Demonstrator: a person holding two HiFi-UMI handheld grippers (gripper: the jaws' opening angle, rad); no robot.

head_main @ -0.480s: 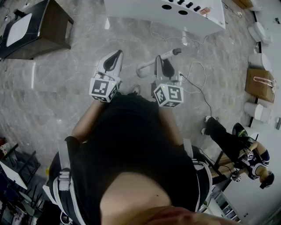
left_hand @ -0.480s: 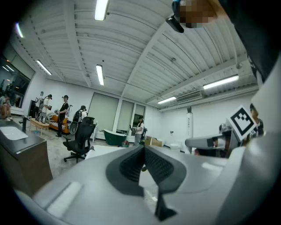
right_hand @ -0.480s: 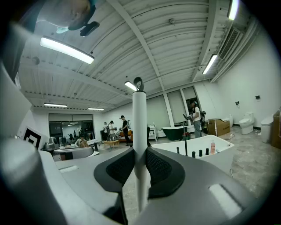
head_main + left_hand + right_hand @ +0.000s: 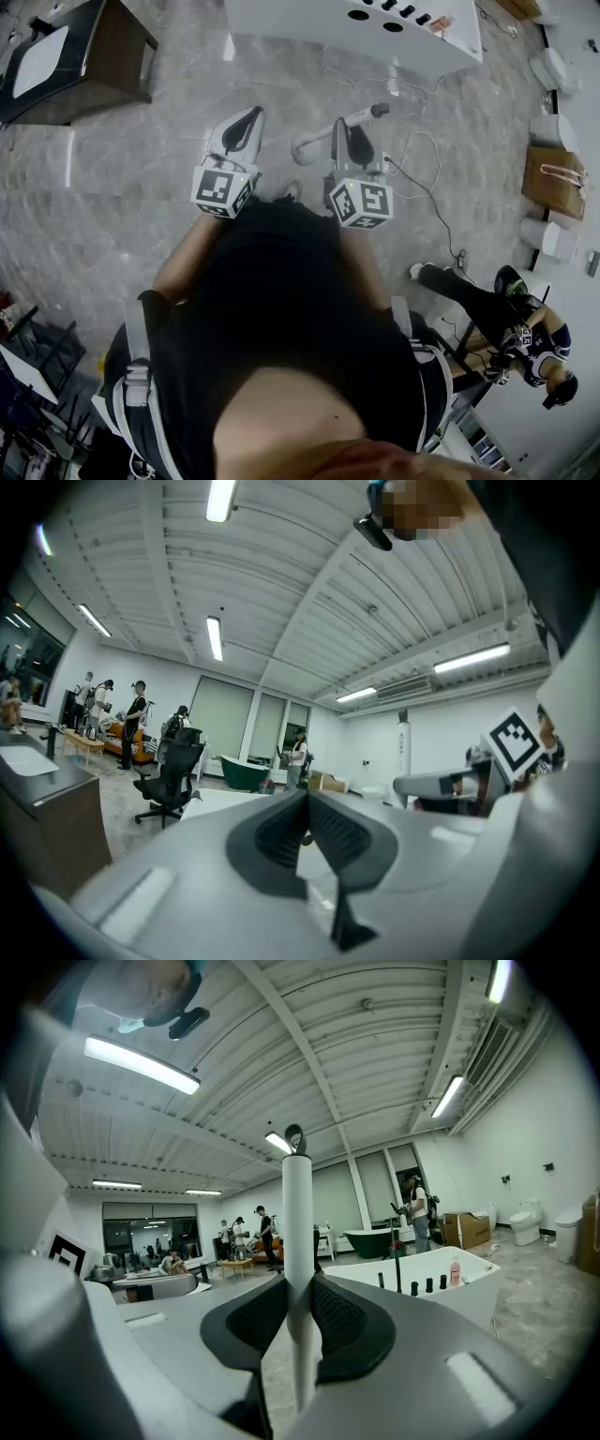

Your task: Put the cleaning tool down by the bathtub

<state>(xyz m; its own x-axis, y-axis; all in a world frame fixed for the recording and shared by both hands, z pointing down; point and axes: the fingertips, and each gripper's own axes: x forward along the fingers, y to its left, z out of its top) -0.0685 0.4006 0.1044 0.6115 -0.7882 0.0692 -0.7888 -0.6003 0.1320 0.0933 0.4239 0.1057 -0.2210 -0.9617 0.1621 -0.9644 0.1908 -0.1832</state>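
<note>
The cleaning tool is a long white handle with a dark end, angled over the grey floor in the head view. My right gripper is shut on it. In the right gripper view the white handle rises straight up from between the two dark pads. My left gripper is held level beside it, a little to the left, jaws together and holding nothing. In the left gripper view its pads meet at the tip. The white bathtub stands ahead, also seen in the right gripper view as the bathtub.
A dark cabinet with a white basin stands at the far left. Cables lie on the floor right of the tool. A brown paper bag and white toilets line the right wall. A person sits at lower right.
Both grippers and the tool stay where they were. The seated person at lower right has shifted a leg to the left.
</note>
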